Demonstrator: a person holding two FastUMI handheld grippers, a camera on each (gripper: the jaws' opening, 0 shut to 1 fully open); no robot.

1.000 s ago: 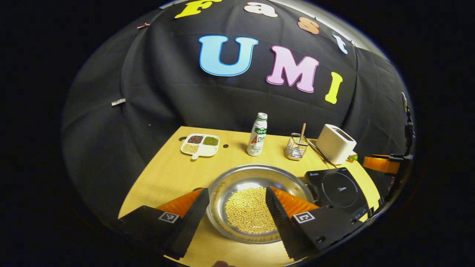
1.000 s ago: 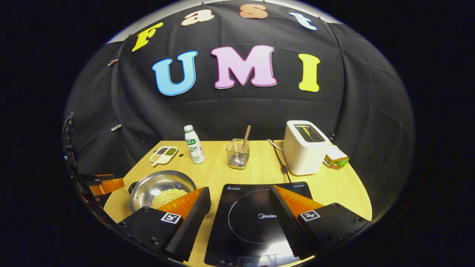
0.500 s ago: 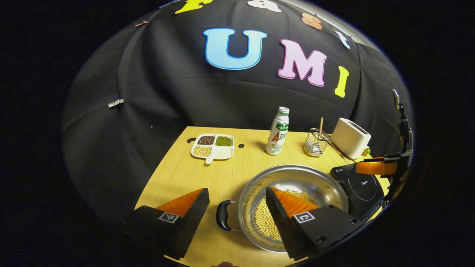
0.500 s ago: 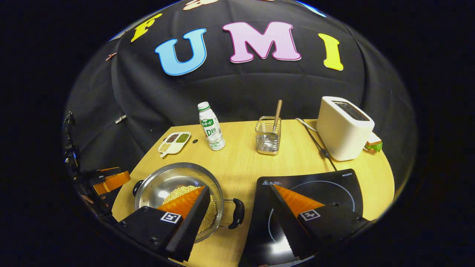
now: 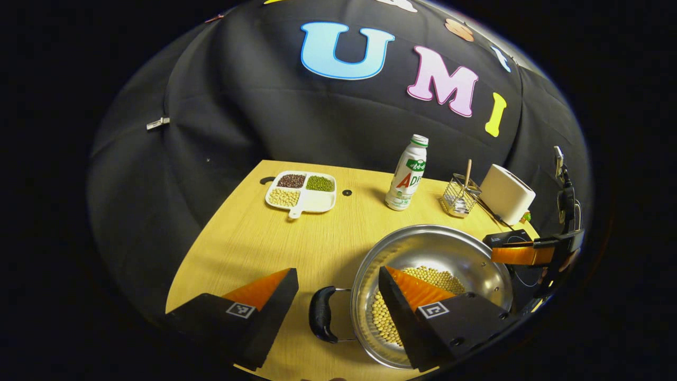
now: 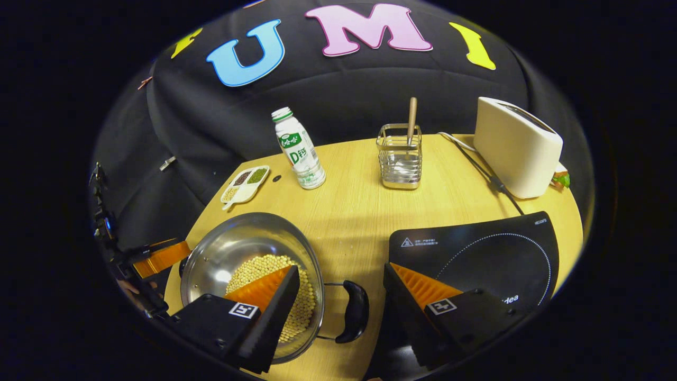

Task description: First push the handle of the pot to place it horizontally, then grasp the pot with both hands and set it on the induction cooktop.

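Observation:
A steel pot (image 5: 428, 248) holding soybeans stands on the wooden table, its two black handles pointing left and right. In the left gripper view my left gripper (image 5: 336, 271) is open, and the pot's left handle (image 5: 320, 321) lies between its fingers, untouched. In the right gripper view the pot (image 6: 238, 243) is at the lower left. My right gripper (image 6: 341, 269) is open around the right handle (image 6: 355, 317), with one finger over the beans and the other over the black induction cooktop (image 6: 476, 254). The cooktop lies flat, just right of the pot.
At the back of the table (image 6: 359, 222) stand a milk bottle (image 6: 297, 151), a wire holder (image 6: 400, 159) with a wooden stick, and a white toaster (image 6: 515, 148) with its cord. A divided bean dish (image 5: 302, 189) lies at the far left.
Both grippers have come lower and closer. The left one shifted from over the pot's middle to its left handle. The right one shifted from over the cooktop to the right handle.

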